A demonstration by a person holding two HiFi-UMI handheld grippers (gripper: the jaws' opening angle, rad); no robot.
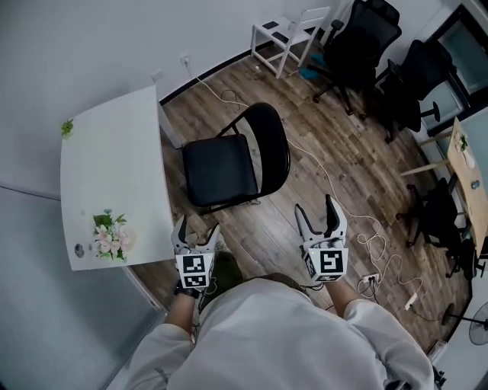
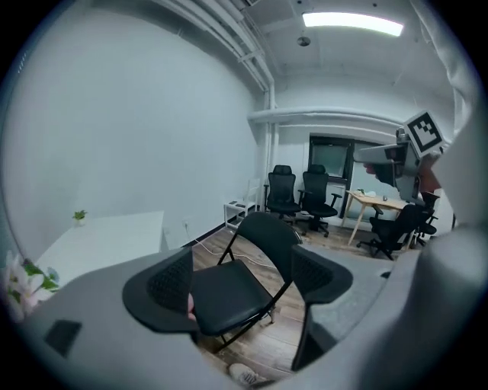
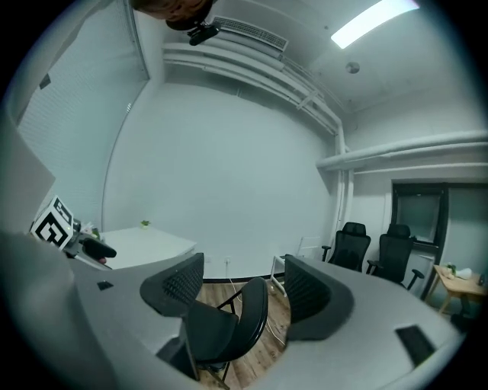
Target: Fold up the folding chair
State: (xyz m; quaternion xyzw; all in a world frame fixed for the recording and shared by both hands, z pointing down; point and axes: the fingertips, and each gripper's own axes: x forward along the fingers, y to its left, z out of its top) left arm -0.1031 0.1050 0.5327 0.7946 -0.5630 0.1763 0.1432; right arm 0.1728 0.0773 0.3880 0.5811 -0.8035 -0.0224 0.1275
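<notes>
Wood-plank floor point(image 1: 263, 238) lies under both grippers. The left gripper point(image 1: 197, 232) and right gripper point(image 1: 315, 213) have their jaws spread apart, with nothing held. Just beyond them the folding chair point(image 1: 229, 164) stands unfolded beside a white table point(image 1: 114, 160). Farther off, black office chairs point(image 1: 366, 38) stand near the white wall point(image 1: 114, 38).

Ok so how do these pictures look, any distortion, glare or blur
Head view: sharp, evenly lit, the white table bowed by the wide lens. Left gripper view: fisheye, dark corners, ceiling light blown white, folding chair clear. Right gripper view: same fisheye, the right tool slightly soft.
</notes>
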